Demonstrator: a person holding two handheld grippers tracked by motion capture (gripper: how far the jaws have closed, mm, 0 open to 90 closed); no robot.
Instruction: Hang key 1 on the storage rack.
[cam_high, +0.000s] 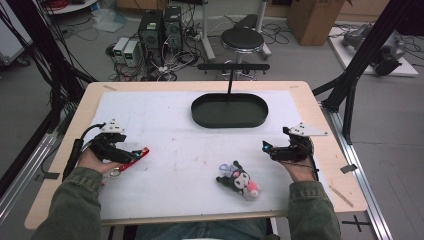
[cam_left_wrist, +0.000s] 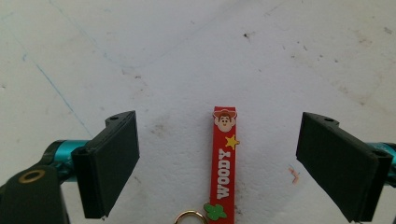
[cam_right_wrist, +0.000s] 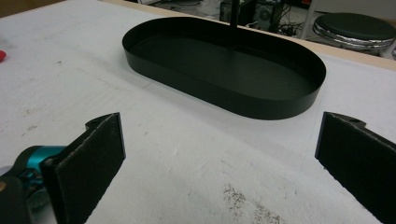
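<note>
A person sits at a wooden surface (cam_high: 310, 100) covered by a white mat (cam_high: 190, 145), a gripper in each hand. The left gripper (cam_left_wrist: 217, 163) sits at the left side of the mat, its fingers (cam_left_wrist: 112, 163) spread wide with nothing between them but the red Woody keychain strap (cam_left_wrist: 224, 156), which lies flat on the mat midway between the two pads without touching either. The strap bears a cowboy face at its far end, a yellow star, the word WOODY and a green cactus near a brass ring (cam_left_wrist: 189, 217) at the bottom edge. In the high view the same strap (cam_high: 135, 157) pokes out just ahead of the left gripper (cam_high: 131, 155). The right gripper (cam_right_wrist: 219, 163), held at the right side of the mat, also has its fingers (cam_right_wrist: 91, 163) spread and holds nothing; it faces a black oval tray (cam_right_wrist: 280, 105) with a thin upright post, standing at the far middle of the mat. A small black-and-pink plush doll (cam_high: 240, 181) lies near the front edge, between the hands but closer to the right gripper (cam_high: 267, 148). Beyond the surface stand a round stool (cam_high: 242, 40) and computer towers (cam_high: 160, 27).
</note>
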